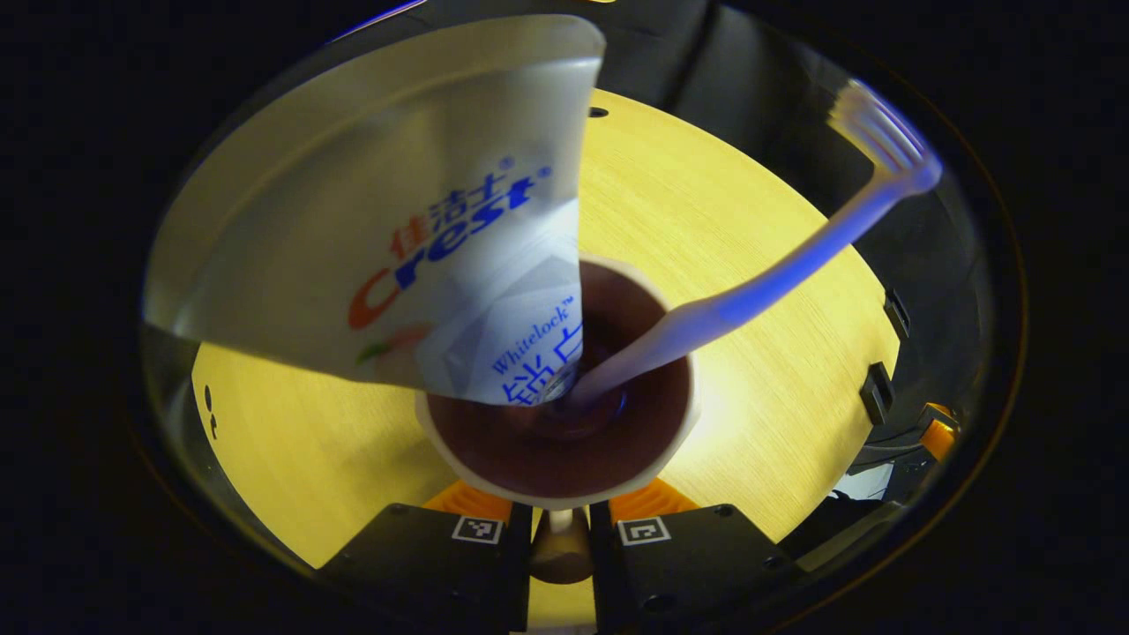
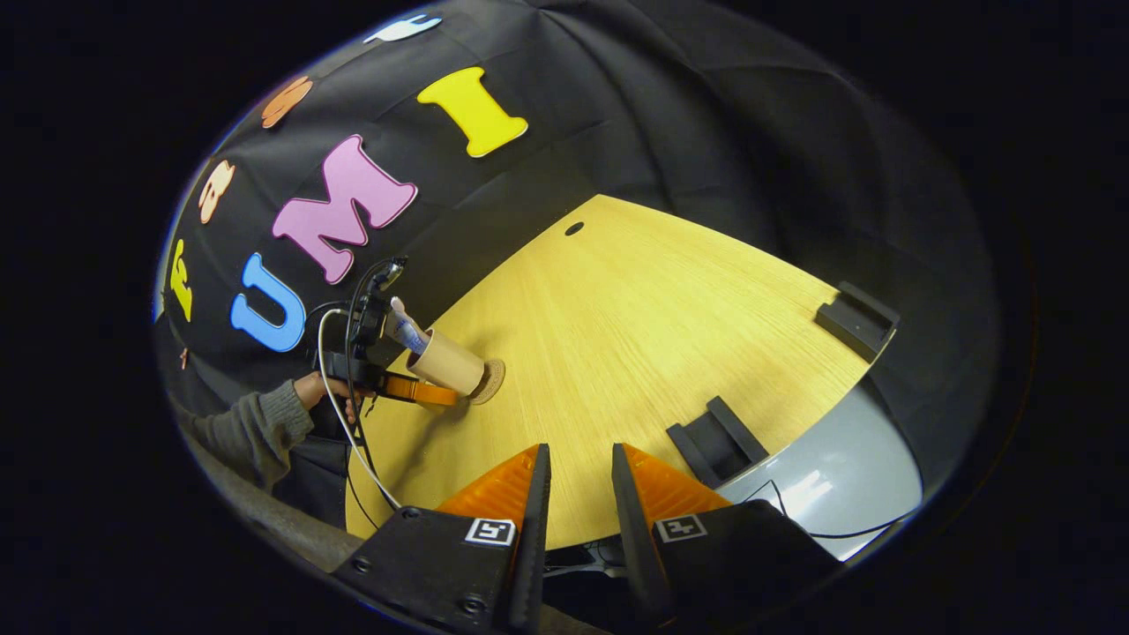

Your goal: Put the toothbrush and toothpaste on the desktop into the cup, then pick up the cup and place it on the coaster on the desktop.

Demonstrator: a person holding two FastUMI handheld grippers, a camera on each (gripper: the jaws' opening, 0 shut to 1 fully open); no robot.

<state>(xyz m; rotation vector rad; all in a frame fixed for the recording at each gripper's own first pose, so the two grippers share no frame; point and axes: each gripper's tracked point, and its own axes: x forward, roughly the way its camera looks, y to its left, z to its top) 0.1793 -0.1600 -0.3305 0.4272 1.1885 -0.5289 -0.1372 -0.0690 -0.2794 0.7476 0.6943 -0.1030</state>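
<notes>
In the left gripper view, the left claw held the near rim of the tan cylindrical cup with the dark inside, its two fingers closed narrowly on the cup's wall, one inside and one outside as far as could be judged. The white toothpaste tube with blue and red print stood in the cup, leaning up and to the left, and the white and blue plastic toothbrush stood beside it, handle down in the cup and bristled head out to the far right. Under the cup lay the pale yellow wood-grain surface.

In the right gripper view, the right claw hung over the near edge of the surface with its fingers a narrow gap apart and nothing between them. At the far left, a hand in a grey sleeve held the left claw at the cup, whose base sat on or just above the round brown cork coaster; contact could not be told. Black brackets sat along the right edge of the surface.

Both items were already in the cup, so the step in hand seemed to be setting the cup on the coaster. The next move probably called for settling it flat and centred, then opening the fingers and lifting away without tipping the tall tube.
</notes>
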